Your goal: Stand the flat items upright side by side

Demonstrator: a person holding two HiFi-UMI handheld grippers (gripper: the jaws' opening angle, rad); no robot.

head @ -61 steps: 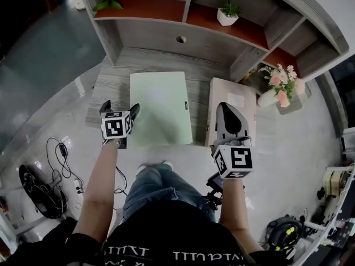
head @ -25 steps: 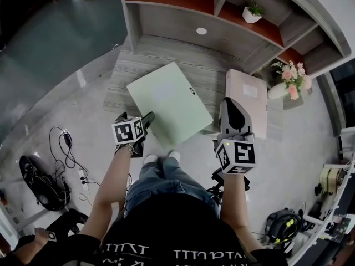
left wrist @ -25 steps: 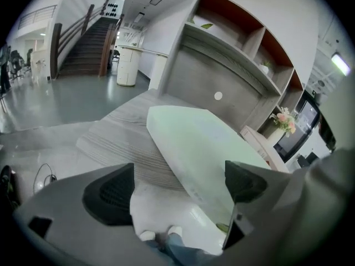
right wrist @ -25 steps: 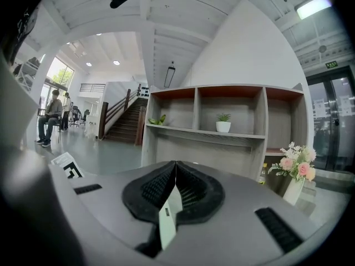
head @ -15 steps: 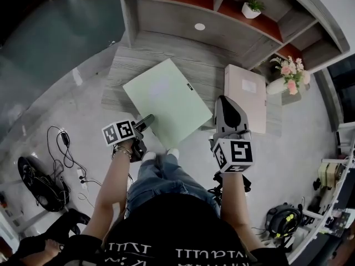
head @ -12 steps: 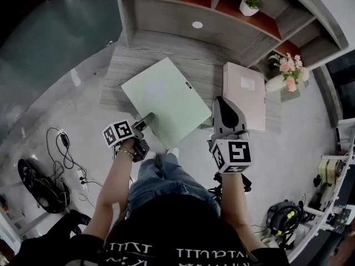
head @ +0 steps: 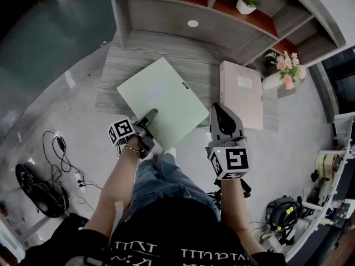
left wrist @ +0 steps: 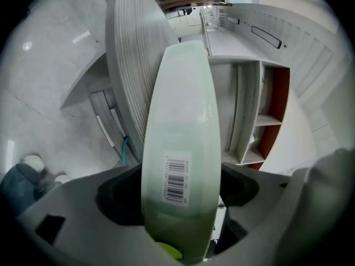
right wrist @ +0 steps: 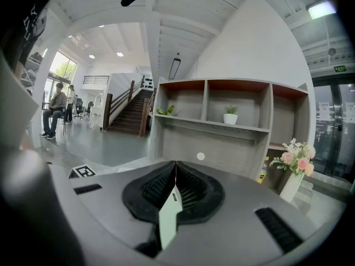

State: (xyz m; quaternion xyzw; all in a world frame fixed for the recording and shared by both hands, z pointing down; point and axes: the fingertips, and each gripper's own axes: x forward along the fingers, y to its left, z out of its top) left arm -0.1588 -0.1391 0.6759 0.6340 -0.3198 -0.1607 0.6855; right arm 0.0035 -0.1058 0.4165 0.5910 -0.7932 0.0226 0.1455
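Note:
A pale green flat box [head: 161, 96] lies flat and skewed on the grey wooden desk [head: 127, 60]. My left gripper [head: 148, 117] has rolled onto the box's near left edge. Its jaws have just been closing, and the pads now press on that edge. In the left gripper view the green box [left wrist: 180, 126] fills the gap edge-on, showing a barcode. A pink flat box [head: 240, 93] lies flat to the right. My right gripper [head: 222, 111] is shut and holds nothing, between the two boxes at the desk's front. In its own view the right gripper [right wrist: 175, 165] has its pads together.
A shelf unit rises behind the desk, with a small potted plant [head: 245, 4] on it. A vase of flowers [head: 283, 73] stands at the desk's right end beside the pink box. Cables [head: 50, 165] lie on the floor to the left. The person's legs are under the front edge.
The green box was turned askew on the desk. My left gripper rolled over, slid onto the box's near edge and closed on it. The right gripper stayed shut and barely shifted.

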